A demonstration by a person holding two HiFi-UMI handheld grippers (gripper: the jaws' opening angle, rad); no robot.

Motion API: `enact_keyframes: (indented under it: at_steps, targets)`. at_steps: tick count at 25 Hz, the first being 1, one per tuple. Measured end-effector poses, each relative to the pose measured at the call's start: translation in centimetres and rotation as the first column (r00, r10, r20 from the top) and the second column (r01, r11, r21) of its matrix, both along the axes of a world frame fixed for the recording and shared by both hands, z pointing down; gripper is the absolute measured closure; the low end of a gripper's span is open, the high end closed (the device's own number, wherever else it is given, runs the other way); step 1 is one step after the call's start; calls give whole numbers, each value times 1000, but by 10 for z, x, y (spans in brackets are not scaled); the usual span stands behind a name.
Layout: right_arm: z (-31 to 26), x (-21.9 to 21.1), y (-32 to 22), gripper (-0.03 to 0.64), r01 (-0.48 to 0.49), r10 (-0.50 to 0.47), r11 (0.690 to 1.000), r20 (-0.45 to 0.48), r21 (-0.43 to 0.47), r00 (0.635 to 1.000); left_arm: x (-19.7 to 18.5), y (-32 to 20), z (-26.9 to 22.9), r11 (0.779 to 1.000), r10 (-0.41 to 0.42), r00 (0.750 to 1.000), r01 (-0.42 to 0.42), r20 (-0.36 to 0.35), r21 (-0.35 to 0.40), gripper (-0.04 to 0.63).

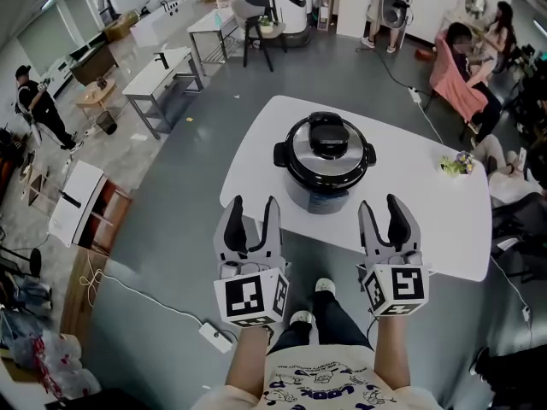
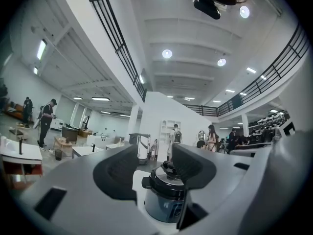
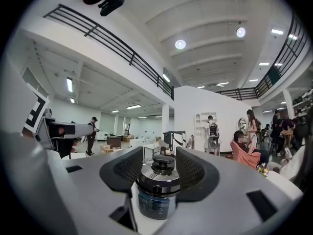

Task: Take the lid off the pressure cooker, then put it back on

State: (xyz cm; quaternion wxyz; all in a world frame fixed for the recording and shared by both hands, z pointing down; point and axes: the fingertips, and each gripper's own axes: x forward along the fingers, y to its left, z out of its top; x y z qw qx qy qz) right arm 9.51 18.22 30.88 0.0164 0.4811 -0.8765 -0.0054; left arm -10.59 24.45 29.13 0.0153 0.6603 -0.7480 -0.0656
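Where the white, round-cornered table point(image 1: 427, 203) fills the middle of the head view, a squat pressure cooker point(image 1: 318, 198) with a dark bluish body and black side handles stands near its centre. Its polished steel lid point(image 1: 301, 154), with a black top knob, is seated on the pot. The grey left gripper point(image 1: 254, 205) and right gripper point(image 1: 379, 205), each with black-padded jaws and a marker cube, hang level at the table's near edge, short of the cooker, both pairs of jaws parted and holding nothing, with the cooker showing beyond each gap.
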Motion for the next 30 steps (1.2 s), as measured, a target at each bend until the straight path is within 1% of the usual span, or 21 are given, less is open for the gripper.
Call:
enact_keyframes:
  at_steps: [4, 11, 18, 25, 30]
  targets:
    - [5, -6, -18, 395, 13, -13, 1000, -12, -11, 1000, -6, -19, 6, 1000, -3, 1000, 3, -7, -13, 374]
    - [4, -15, -70, 370, 58, -59, 998, -33, -23, 998, -13, -66, 5, 1000, -22, 1000, 22, -9, -20, 374]
    - [-3, -24, -138, 364, 106, -107, 994, -28, -24, 994, -22, -123, -1, 998, -59, 998, 59, -14, -17, 374]
    - [-7, -37, -198, 348, 189, -190, 981, -25, -37, 981, -27, -180, 3, 995, -84, 996, 83, -25, -48, 374]
    - [-12, -45, -229, 342, 252, -254, 967, -34, -44, 967, -31, -212, 3, 993, -101, 994, 99, -28, -68, 374]
